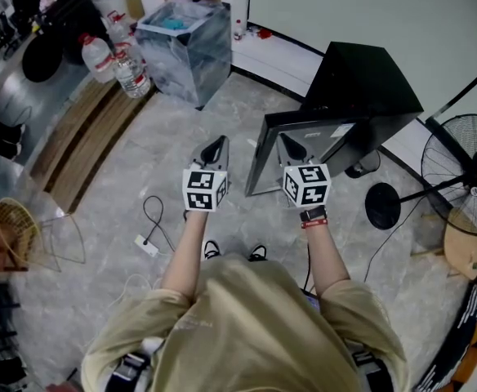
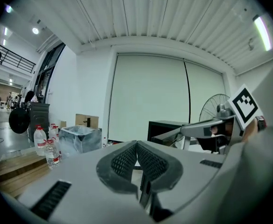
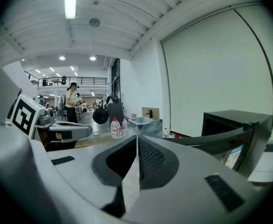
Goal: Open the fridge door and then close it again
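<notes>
on the floor ahead and to the right, the black fridge (image 1: 365,80) stands with its door (image 1: 341,137) ajar. the right gripper (image 1: 292,147) hovers just beside the door's top edge, nearer than the left gripper (image 1: 215,148). both grippers' jaws are pressed together, empty.

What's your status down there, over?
Left gripper shut, empty. Right gripper shut, empty, close to the fridge door. Door of the black mini fridge stands ajar. Nothing seen between grippers and door.
</notes>
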`<state>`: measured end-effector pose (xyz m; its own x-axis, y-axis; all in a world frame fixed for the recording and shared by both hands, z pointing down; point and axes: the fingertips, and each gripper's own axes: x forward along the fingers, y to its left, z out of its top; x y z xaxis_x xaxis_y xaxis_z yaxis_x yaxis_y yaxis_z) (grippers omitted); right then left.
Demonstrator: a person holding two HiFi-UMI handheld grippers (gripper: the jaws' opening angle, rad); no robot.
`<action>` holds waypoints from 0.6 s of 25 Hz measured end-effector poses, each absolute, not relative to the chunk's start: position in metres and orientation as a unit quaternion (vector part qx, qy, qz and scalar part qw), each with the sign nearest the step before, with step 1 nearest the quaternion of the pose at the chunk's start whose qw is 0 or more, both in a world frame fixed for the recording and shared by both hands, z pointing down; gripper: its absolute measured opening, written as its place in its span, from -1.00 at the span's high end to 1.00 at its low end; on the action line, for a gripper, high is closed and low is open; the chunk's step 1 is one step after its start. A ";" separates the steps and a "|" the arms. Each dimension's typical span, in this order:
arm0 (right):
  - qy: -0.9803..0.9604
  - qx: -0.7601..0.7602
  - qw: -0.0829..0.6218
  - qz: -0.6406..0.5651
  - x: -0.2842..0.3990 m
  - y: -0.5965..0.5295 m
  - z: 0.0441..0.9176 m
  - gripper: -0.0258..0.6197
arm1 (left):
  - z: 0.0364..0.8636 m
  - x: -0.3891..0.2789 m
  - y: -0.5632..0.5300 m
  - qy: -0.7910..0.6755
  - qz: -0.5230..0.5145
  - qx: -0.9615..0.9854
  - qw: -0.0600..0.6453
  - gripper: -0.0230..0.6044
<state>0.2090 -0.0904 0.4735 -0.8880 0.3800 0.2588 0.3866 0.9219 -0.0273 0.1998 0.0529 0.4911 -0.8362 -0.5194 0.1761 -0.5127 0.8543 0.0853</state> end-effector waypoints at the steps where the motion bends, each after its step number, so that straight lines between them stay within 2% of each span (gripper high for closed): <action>1: -0.970 -0.202 0.135 -0.025 0.209 -0.090 0.474 0.83 | 0.494 0.200 0.052 -0.957 -0.018 0.273 0.101 0.86; 6: -0.961 -0.223 0.145 -0.075 0.207 -0.098 0.470 0.81 | 0.513 0.204 0.040 -0.950 -0.015 0.287 0.123 0.86; 15: -0.919 -0.282 0.179 -0.211 0.187 -0.113 0.472 0.52 | 0.536 0.214 0.019 -0.940 -0.006 0.306 0.152 0.86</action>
